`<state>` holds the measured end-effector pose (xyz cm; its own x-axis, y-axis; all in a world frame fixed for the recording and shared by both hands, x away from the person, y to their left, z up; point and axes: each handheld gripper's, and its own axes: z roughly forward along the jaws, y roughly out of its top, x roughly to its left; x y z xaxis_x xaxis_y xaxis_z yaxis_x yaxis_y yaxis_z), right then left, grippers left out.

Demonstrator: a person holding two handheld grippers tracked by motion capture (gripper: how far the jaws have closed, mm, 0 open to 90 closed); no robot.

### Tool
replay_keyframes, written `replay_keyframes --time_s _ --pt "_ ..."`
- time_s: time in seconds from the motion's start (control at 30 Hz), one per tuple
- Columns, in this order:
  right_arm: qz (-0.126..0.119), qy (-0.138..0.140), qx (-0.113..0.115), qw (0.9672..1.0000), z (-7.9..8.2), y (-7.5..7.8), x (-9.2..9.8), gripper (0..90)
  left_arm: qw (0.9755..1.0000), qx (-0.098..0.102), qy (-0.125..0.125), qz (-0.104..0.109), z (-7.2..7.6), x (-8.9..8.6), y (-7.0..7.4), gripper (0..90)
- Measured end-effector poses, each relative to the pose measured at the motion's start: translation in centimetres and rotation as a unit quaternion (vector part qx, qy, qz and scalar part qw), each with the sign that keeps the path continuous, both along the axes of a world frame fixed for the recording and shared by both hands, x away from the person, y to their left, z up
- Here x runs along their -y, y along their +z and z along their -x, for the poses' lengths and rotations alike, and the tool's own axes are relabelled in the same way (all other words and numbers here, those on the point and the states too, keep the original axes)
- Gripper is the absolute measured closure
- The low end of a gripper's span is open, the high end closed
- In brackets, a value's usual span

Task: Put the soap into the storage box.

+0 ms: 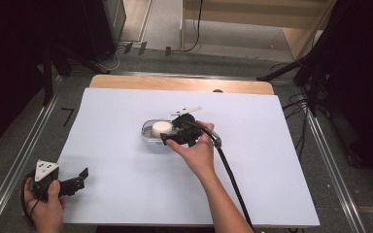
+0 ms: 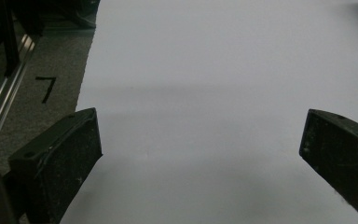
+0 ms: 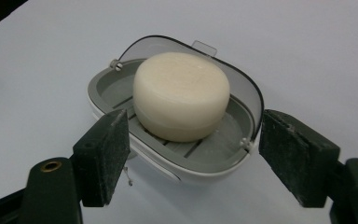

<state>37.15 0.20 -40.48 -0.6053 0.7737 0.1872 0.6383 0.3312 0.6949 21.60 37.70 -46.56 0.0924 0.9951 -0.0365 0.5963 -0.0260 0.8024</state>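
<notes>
An oval grey and white soap case (image 3: 186, 161) lies on the white sheet, its clear lid (image 3: 142, 49) swung open behind a round cream soap bar (image 3: 182, 93). In the high view the case (image 1: 149, 133) and the soap bar (image 1: 161, 128) sit at the table's middle. My right gripper (image 3: 193, 126) (image 1: 167, 138) stands at the case's near end, one jaw on each side of it, the pads slightly apart from its walls. My left gripper (image 1: 80, 177) (image 2: 200, 144) rests at the sheet's near left corner, jaws wide open with nothing between them.
The white sheet (image 1: 126, 194) covers a wooden table (image 1: 175, 83). The right gripper's black cable (image 1: 233, 179) runs toward the near edge. A metal rail (image 1: 24, 155) and a taped "7" (image 2: 45, 88) lie on the grey floor at left; black stands (image 1: 315, 68) at far right.
</notes>
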Motion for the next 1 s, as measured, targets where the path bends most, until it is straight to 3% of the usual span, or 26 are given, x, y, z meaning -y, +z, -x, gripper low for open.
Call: replay_keyframes --time_s 0.33,1.0 --pt "0.002 -0.016 0.018 0.9997 0.7 -0.1 2.1 18.5 1.0000 0.000 0.001 -0.002 0.0 0.0 0.0 0.0" --pt "-0.004 -0.055 0.018 0.9984 1.6 -1.0 6.7 13.7 1.0000 0.001 0.001 -0.002 0.1 0.1 0.0 0.0"
